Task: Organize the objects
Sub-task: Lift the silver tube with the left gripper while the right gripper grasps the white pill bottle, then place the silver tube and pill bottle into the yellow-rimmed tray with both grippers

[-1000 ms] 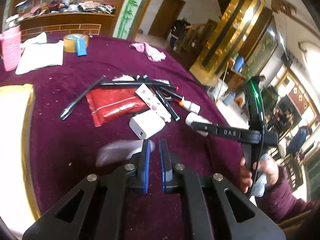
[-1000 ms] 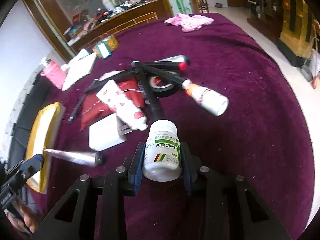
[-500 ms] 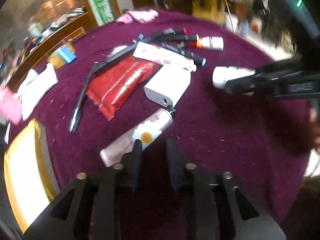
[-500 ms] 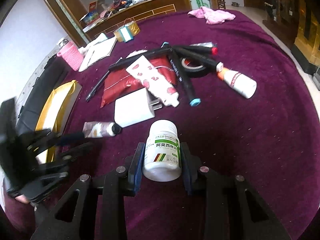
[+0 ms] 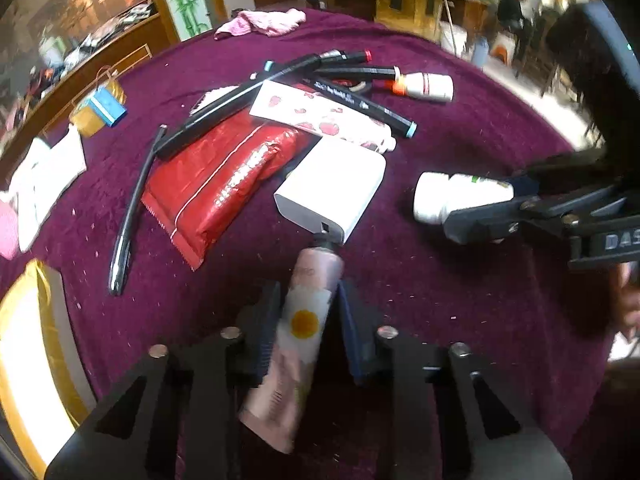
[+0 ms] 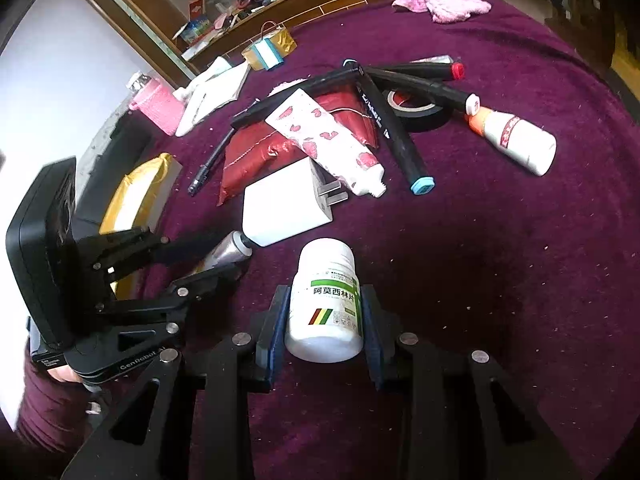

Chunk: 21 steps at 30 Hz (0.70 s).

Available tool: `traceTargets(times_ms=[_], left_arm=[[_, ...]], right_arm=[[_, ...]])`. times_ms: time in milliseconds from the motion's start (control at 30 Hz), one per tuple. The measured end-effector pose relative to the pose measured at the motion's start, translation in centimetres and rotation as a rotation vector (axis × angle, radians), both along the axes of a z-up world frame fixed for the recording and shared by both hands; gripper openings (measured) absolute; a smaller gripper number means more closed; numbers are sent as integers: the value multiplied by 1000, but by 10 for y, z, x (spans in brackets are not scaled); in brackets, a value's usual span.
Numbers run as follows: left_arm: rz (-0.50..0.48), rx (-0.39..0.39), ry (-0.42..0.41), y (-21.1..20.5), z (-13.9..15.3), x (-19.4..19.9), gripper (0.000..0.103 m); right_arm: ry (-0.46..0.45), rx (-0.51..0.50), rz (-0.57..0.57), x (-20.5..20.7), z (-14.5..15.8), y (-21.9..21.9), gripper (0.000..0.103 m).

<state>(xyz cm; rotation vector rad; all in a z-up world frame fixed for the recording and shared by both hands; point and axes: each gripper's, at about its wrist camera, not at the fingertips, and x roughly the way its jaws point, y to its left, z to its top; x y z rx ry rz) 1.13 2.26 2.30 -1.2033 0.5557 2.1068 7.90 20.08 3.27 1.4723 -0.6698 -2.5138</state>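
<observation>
A pink hand-cream tube [image 5: 304, 320] with a daisy print lies on the purple cloth, its black cap against a white charger [image 5: 336, 188]. My left gripper [image 5: 308, 292] straddles the tube. Its jaws are closing and both pads touch the tube's sides. The right wrist view shows the same tube [image 6: 226, 250] between the left fingers. My right gripper [image 6: 324, 292] is shut on a white medicine bottle [image 6: 326, 304] with a green label, held low over the cloth. That bottle [image 5: 452, 196] also shows at the right of the left wrist view.
Behind the charger lie a red pouch [image 5: 224, 184], a heart-printed tube [image 5: 320, 120], black markers [image 5: 360, 104], a tape roll [image 6: 416, 112] and an orange-necked white bottle [image 6: 516, 144]. A black pen [image 5: 128, 220] and a gold-edged box [image 5: 52, 320] sit at the left. A pink cloth [image 6: 444, 4] lies far back.
The left gripper's shut jaws let the pink tube down onto the cloth, opened, then came down around it. The right gripper keeps its hold on the bottle and has barely moved.
</observation>
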Motion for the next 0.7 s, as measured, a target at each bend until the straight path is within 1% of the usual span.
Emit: traceTargets(times_ms=[67, 200, 333, 400, 533, 600, 700], left_arm=[[23, 50, -5, -7, 7, 4, 24], [92, 182, -12, -29, 29, 13, 23], [150, 296, -22, -65, 55, 22, 23], [182, 333, -15, -85, 68, 25, 23], [256, 396, 30, -132, 98, 28, 23], [285, 405, 43, -153, 108, 28, 23], [346, 387, 59, -183, 114, 18, 23]], right_arm=[[-1, -38, 5, 1, -2, 2, 30], [1, -122, 30, 1, -3, 0, 30], [12, -203, 57, -2, 8, -13, 30], [26, -250, 88, -6, 19, -26, 30], [52, -331, 164, -24, 41, -62, 30], [60, -371, 209, -40, 54, -88, 30], [62, -366, 255, -67, 69, -127, 31]])
